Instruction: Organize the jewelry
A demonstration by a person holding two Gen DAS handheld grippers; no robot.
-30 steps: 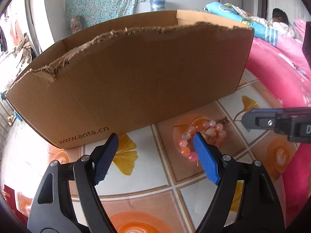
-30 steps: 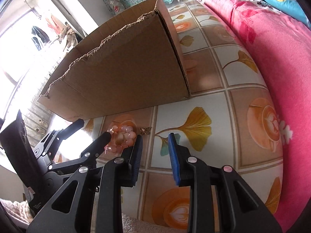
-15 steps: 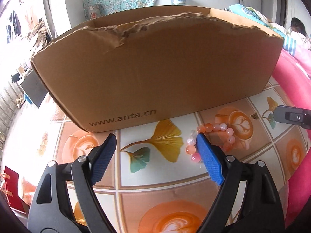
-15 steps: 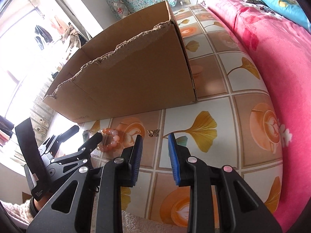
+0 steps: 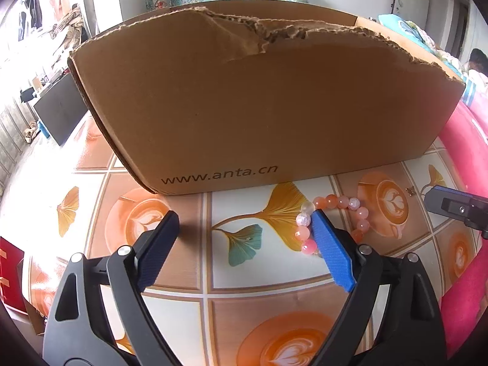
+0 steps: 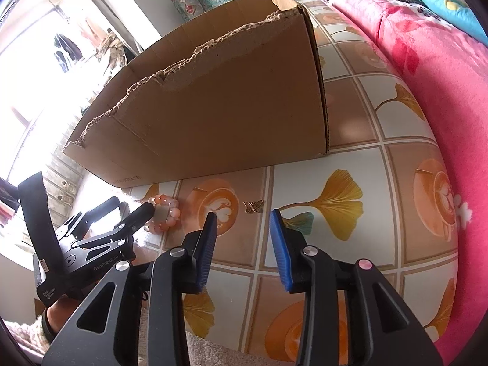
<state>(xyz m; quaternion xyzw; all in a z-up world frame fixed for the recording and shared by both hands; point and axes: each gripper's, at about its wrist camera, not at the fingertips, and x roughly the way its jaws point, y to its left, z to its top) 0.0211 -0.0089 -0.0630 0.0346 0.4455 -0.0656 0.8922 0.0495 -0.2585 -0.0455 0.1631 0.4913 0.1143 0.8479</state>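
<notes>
Nothing boxed yet. Pink-and-orange beaded bracelet (image 5: 331, 221) and small gold butterfly charm (image 6: 252, 206) lie on patterned tablecloth (image 5: 195, 274) before torn brown cardboard box (image 5: 259, 100). Left gripper (image 5: 244, 238) and right gripper (image 6: 244, 238) both opening, empty.

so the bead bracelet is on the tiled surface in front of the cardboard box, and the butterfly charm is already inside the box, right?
Not quite. The bead bracelet does lie on the tiled surface in front of the cardboard box, but the butterfly charm is not inside it. The right wrist view shows the charm on the tiles too, just ahead of the right gripper, whose jaws are opening with nothing between them.
</notes>
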